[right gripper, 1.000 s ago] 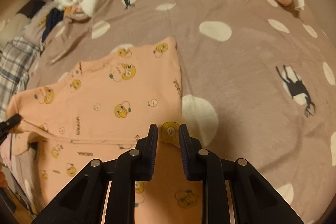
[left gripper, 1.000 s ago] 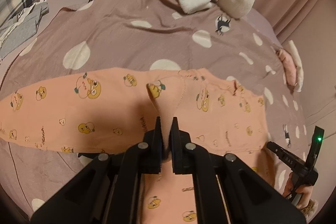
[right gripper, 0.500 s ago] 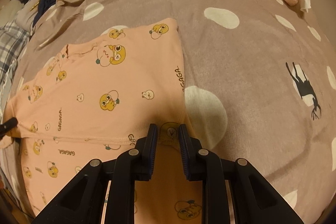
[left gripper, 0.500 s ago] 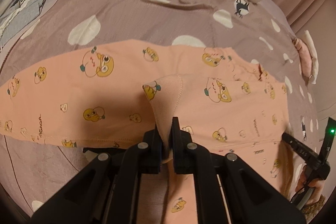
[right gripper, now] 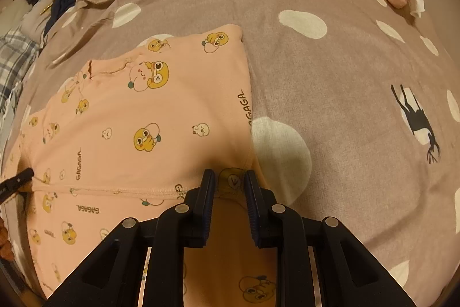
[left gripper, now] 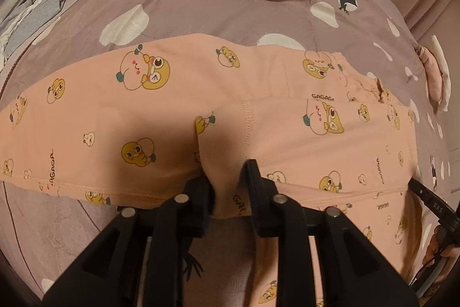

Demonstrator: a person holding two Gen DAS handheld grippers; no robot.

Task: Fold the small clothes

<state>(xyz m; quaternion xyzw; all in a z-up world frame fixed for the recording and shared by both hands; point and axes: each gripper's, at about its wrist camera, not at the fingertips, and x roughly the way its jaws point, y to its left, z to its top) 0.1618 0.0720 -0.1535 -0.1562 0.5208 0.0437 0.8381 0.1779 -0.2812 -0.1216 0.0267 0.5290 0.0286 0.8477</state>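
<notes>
The peach pajama top lies folded on the spotted bedspread (no containers here). The left gripper is opening, fabric between its jaws. The right gripper pinches the garment's corner

"GAGAGA" repeats across the peach garment — "DAS" on the right tool.

Black two-finger left gripper angles steeply down, jaws opening around a fabric fold; matching right gripper, at its 3 o'clock, pinches cloth.
</notes>
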